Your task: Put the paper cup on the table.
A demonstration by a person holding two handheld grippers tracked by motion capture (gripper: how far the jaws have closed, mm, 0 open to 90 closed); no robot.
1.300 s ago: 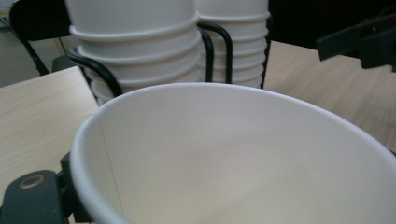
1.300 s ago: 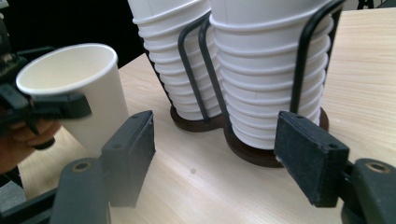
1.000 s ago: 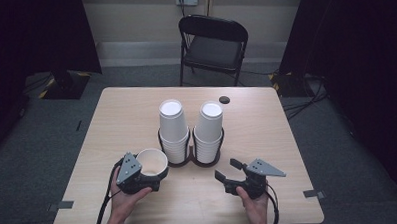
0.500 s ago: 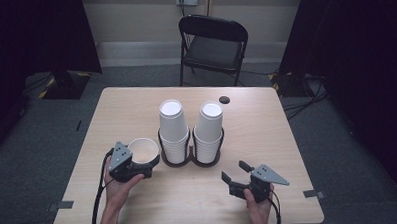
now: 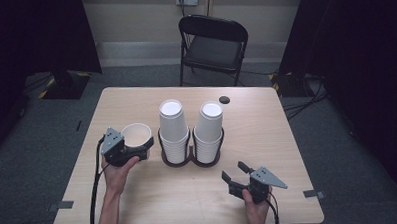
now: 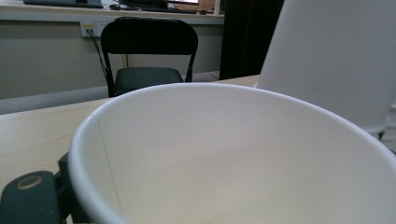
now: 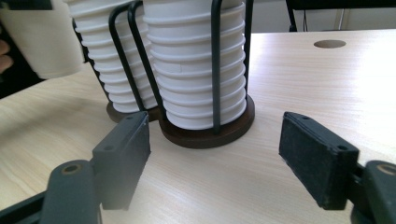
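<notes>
Wooden table (image 5: pixel 267 139): left gripper (image 5: pixel 138 150) grips paper cup (image 5: pixel 136 135); right gripper (image 5: pixel 234 174) gapes empty.

In the left gripper view the paper cup (image 6: pixel 233 154) runs off the bottom and right edges and hides most of that gripper's jaws; the cup stack (image 6: pixel 336 60) behind is cut at the top and right. In the right gripper view both stacks (image 7: pixel 196 60) lose their tops. The small dark disc (image 5: pixel 224 99) is too small to identify.
</notes>
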